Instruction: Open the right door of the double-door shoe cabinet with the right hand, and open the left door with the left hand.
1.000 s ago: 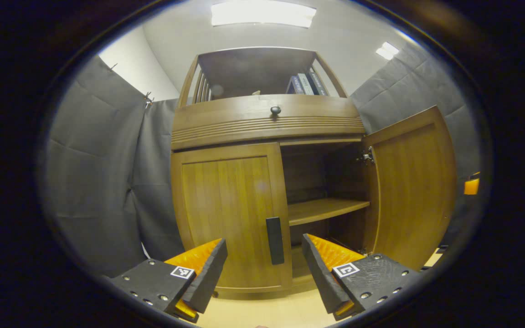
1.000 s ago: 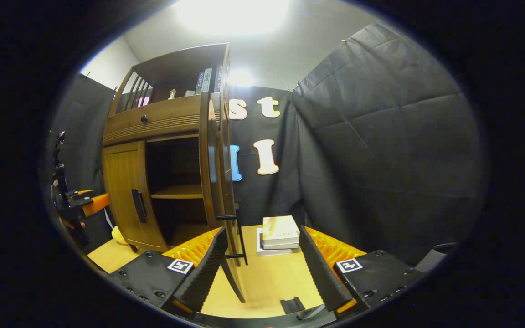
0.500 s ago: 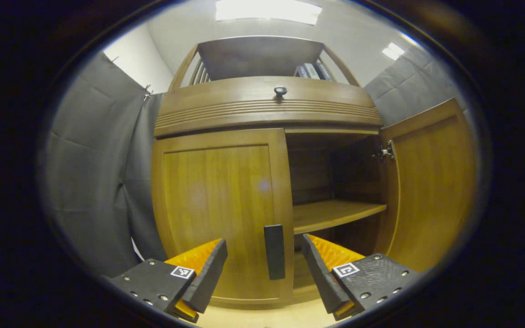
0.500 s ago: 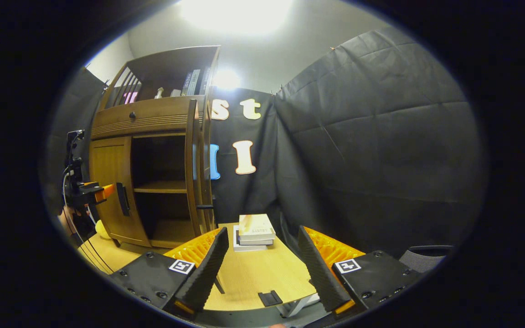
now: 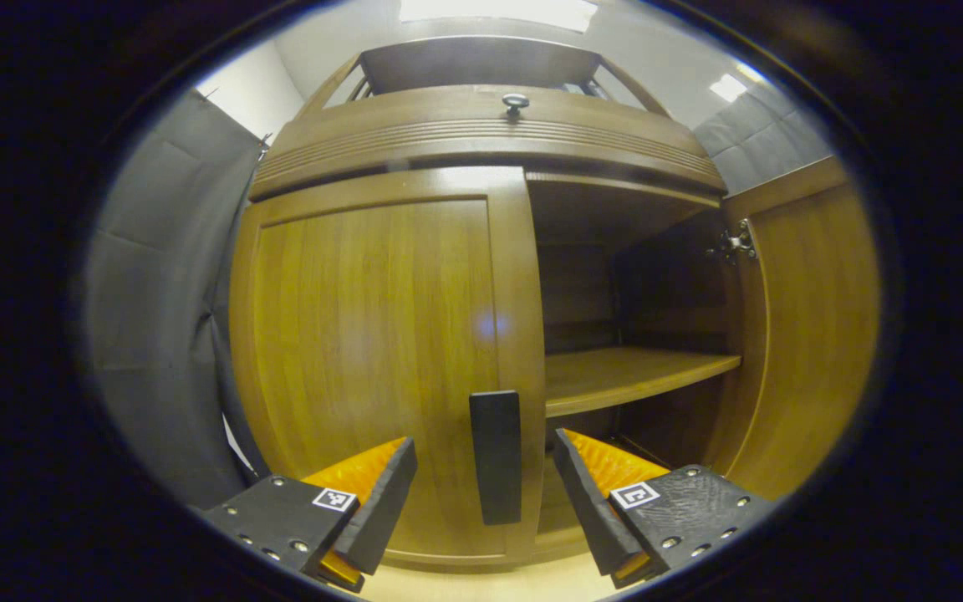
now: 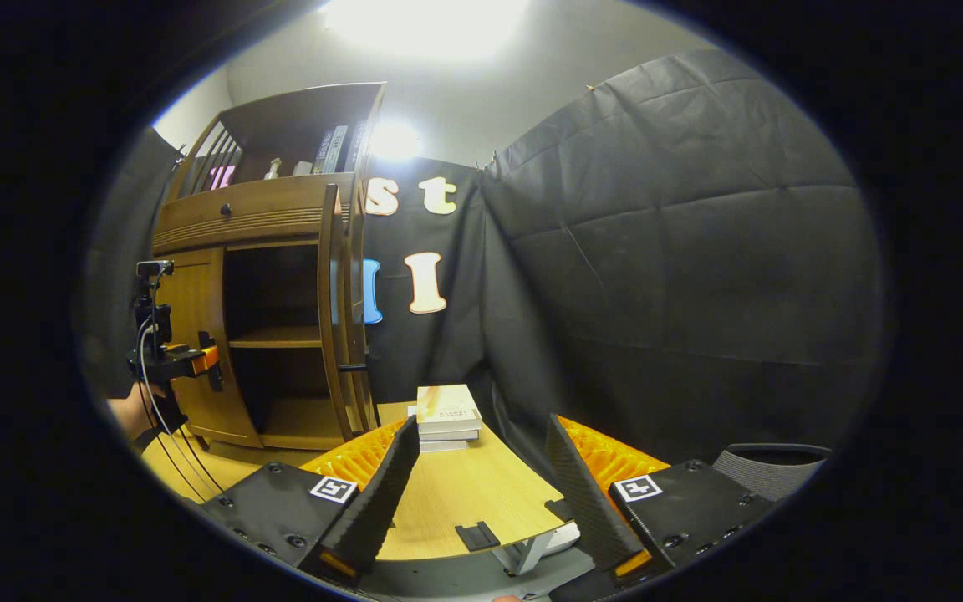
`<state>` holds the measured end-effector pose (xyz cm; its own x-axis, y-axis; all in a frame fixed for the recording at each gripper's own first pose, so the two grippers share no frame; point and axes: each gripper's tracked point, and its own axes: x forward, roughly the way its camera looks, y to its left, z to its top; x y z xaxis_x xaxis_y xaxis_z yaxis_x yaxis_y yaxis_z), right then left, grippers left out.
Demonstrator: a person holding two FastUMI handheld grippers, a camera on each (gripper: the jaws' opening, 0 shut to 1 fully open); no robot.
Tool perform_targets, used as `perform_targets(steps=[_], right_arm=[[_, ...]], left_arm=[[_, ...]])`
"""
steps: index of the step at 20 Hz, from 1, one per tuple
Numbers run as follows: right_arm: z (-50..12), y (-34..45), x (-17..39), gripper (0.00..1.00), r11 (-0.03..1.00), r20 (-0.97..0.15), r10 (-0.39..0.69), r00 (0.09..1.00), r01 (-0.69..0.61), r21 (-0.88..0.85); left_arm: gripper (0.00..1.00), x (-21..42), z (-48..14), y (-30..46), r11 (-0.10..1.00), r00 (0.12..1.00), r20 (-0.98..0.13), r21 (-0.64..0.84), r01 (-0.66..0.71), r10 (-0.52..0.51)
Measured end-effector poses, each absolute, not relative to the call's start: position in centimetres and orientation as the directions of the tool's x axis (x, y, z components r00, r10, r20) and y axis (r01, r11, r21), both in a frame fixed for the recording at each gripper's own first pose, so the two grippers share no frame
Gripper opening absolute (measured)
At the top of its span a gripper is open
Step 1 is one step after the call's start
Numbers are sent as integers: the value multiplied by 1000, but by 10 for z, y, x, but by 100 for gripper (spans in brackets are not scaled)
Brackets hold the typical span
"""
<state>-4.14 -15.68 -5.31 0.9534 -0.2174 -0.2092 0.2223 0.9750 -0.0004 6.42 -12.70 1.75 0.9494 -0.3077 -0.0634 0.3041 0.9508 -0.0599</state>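
Observation:
The wooden shoe cabinet (image 5: 481,138) stands close in the left gripper view. Its left door (image 5: 373,351) is closed, with a black vertical handle (image 5: 496,456) at its right edge. My left gripper (image 5: 486,493) is open, and the handle lies between its two fingers, slightly ahead of them. The right door (image 5: 807,334) stands swung open, baring an inner shelf (image 5: 632,376). In the right gripper view my right gripper (image 6: 481,493) is open and holds nothing, well back from the open right door (image 6: 335,309). There the left gripper (image 6: 210,368) sits at the left door (image 6: 189,334).
A stack of books (image 6: 446,410) lies on a light wooden table (image 6: 465,493) right of the cabinet. A drawer with a round knob (image 5: 515,102) runs above the doors. A hand (image 6: 126,414) holds the left gripper. A grey chair (image 6: 774,464) is at the lower right.
My left gripper has moved in toward the left door, so the handle now lies between its fingers. My right gripper has drawn back from the open right door.

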Motion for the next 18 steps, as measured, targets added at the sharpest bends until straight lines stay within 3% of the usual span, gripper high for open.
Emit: perform_targets(steps=[1, 4, 6, 8, 9, 10, 14, 16, 18], right_arm=[[-54, -157, -43, 96, 975, -211, -219, 952, 224, -2], [-57, -157, -44, 92, 975, -222, -219, 950, 223, -5], [-59, -157, -44, 96, 975, -226, -216, 950, 220, -7], [-61, -156, -44, 96, 978, -230, -206, 951, 210, -6], [-62, -156, -44, 96, 978, -234, -204, 951, 208, -7], [-64, -157, -43, 96, 979, -238, -202, 950, 206, -8], [-64, -156, -38, 92, 982, -236, -182, 955, 189, 6], [-67, -154, -34, 95, 984, -234, -168, 958, 175, 12], [-69, -154, -33, 92, 985, -233, -164, 959, 170, 6]], left_arm=[[96, 64, 17, -128, 950, 948, -71, -60, 307, -311], [77, 61, 16, -138, 945, 939, -108, -66, 321, -327], [78, 63, 13, -139, 942, 933, -125, -55, 332, -337], [46, 69, 14, -149, 938, 931, -114, -57, 342, -347], [41, 71, 15, -150, 940, 933, -113, -34, 340, -342], [41, 73, 11, -151, 942, 936, -107, -34, 335, -336], [22, 68, 9, -148, 945, 934, -148, -64, 320, -326], [19, 62, 8, -145, 944, 931, -155, -69, 322, -329], [20, 53, 9, -141, 944, 933, -148, -68, 322, -329]])
